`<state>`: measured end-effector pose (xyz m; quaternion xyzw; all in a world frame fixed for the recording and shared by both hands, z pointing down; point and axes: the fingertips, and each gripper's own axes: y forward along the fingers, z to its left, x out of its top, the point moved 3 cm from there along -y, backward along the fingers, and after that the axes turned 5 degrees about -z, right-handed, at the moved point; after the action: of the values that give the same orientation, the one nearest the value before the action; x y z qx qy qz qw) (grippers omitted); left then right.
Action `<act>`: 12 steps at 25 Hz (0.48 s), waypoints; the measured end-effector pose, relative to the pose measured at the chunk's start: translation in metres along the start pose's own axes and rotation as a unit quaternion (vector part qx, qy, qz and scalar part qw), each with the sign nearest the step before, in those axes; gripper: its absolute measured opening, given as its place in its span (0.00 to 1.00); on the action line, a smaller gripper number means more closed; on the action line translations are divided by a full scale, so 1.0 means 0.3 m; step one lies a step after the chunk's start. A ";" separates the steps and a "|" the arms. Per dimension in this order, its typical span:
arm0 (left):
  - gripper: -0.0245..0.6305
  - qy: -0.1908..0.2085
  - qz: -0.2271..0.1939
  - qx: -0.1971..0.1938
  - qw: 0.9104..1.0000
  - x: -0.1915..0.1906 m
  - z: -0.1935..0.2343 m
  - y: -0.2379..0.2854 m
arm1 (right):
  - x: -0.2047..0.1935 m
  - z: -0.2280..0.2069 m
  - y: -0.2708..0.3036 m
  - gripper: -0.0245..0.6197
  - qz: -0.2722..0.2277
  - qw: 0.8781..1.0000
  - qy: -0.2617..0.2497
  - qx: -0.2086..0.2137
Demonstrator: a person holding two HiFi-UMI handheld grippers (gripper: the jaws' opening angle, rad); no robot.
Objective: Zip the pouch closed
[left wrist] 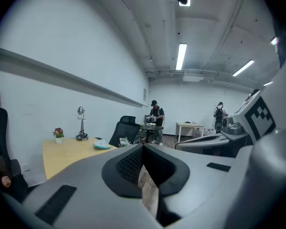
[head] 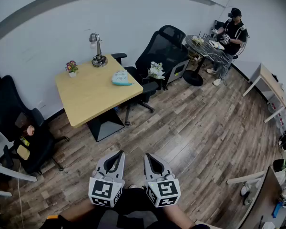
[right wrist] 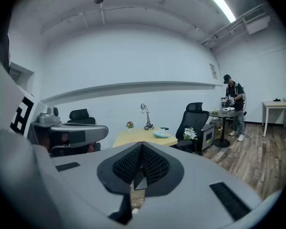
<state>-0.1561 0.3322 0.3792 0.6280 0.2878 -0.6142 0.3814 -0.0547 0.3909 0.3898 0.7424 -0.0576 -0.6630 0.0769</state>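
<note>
Left gripper [head: 119, 154], right gripper [head: 148, 156]: jaws together, empty. Pouch [head: 120, 78]: on table [head: 88, 99], upper left. Advised: walk up, open jaws first.

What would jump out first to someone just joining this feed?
The left gripper and right gripper sit side by side low in the head view, fingers closed on nothing, over wood floor. Well ahead stands a yellow table with the pale teal pouch near its right corner, plus a lamp and a small flower pot. Another person works at a round table at far right.
</note>
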 end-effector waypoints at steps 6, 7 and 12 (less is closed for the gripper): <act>0.05 0.002 -0.003 -0.002 1.000 0.005 0.006 0.021 | 0.003 -0.016 0.017 0.06 -0.002 1.000 0.002 -0.003; 0.05 0.002 -0.003 -0.002 1.000 0.007 0.006 0.024 | 0.004 -0.019 0.018 0.06 -0.002 1.000 0.002 -0.004; 0.05 0.003 -0.003 -0.003 1.000 0.005 0.009 0.036 | 0.001 -0.031 0.030 0.06 -0.001 1.000 0.017 0.000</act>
<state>-0.1486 0.3239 0.3794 0.6278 0.2928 -0.6126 0.3806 -0.0454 0.3823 0.3924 0.7535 -0.0559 -0.6505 0.0769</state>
